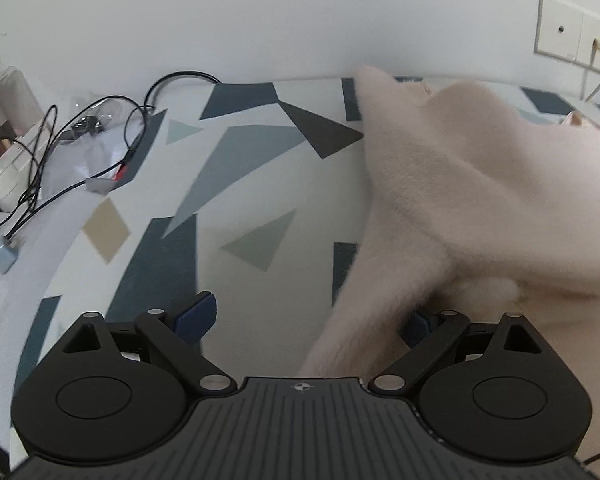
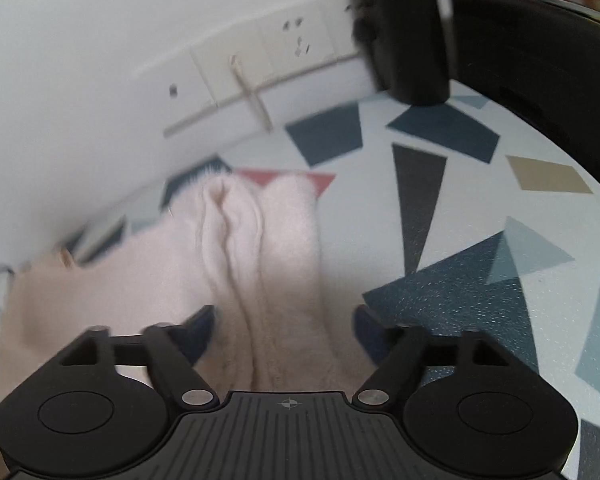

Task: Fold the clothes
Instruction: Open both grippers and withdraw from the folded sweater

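- Wall [image 1: 260, 20]: plain white, unmarked, running behind the whole work surface; evenly lit, soft daylight quality.
- Socket plates [image 2: 260, 60]: a row of cream wall panels low on the wall, one with a pale cable [image 2: 252, 96] plugged in and hanging down.
- Table covering [image 1: 260, 200]: pale cloth printed with scattered geometric shapes in navy, grey-blue, charcoal, tan and dull red.
- Black cables [image 1: 100, 128]: looped loosely at the left end of the table.
- White plastic box [image 1: 8, 120]: far left edge, contents unclear.
- Black chair back [image 2: 540, 60]: at the table's right edge.
- Dark upright object [image 2: 404, 32]: blurred, unidentifiable.
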The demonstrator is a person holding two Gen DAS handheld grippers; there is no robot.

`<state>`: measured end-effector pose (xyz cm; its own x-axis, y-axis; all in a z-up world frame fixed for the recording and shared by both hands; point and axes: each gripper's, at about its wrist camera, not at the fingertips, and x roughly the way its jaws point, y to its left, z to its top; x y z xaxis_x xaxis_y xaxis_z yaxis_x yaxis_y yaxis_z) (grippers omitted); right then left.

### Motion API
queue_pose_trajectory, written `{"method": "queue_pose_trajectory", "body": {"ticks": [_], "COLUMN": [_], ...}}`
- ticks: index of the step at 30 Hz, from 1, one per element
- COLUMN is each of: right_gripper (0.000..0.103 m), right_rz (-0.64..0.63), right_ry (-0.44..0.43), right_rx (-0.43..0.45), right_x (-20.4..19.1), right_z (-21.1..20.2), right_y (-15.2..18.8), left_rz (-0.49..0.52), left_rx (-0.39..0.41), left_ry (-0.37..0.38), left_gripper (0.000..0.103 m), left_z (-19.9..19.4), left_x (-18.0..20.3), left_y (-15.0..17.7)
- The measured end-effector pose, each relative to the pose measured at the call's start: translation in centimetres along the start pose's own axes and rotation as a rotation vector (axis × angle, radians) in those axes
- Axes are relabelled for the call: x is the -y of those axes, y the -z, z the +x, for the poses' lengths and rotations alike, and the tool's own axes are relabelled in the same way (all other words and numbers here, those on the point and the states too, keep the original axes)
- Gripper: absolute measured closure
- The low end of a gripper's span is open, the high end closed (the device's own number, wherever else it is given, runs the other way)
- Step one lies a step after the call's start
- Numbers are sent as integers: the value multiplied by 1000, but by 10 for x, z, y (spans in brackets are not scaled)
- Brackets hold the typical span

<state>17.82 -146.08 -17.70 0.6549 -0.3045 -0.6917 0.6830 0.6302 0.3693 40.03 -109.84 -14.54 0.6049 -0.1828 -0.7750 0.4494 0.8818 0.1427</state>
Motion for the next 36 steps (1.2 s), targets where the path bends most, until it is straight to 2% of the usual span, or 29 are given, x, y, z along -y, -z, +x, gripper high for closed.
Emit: {"method": "queue_pose_trajectory", "body": {"ticks": [2,6,17,21,24,26,29,31,33,36], "right_gripper": [12,9,7,7,7,1,1,1,1,1], "right_rz": [7,-7,107,101,34,7,-38,-70,-88,-74], "right_ry": [-22,-43,178,244,302,325,350,364,361,306], "right_rx": [23,34,60,69,60,79,69,48,27,23], "right_x": [5,15,34,31,19,14,6,1,-4,-9], "right_z": [-12,-28,-122,-151,-157,-161,-157,-151,-148,-149], "right_y": [-2,4,115,163,196,208,211,211,212,217], "left_rz": [-17,-51,44,100,153,181,167,138,92,99], "left_rx": [16,28,-29,24,17,10,20,-15,-39,-64], "left_ry": [31,89,180,221,246,248,237,250,288,279], "left_gripper": [8,6,5,2,2,2,1,0,0,0], "left_z": [-17,-49,-68,-82,-83,-83,-85,-79,-75,-75], "left_x": [-8,-22,-50,-41,-35,-35,-45,-55,-68,-74], "left_y": [4,19,83,115,136,144,148,149,148,150]}}
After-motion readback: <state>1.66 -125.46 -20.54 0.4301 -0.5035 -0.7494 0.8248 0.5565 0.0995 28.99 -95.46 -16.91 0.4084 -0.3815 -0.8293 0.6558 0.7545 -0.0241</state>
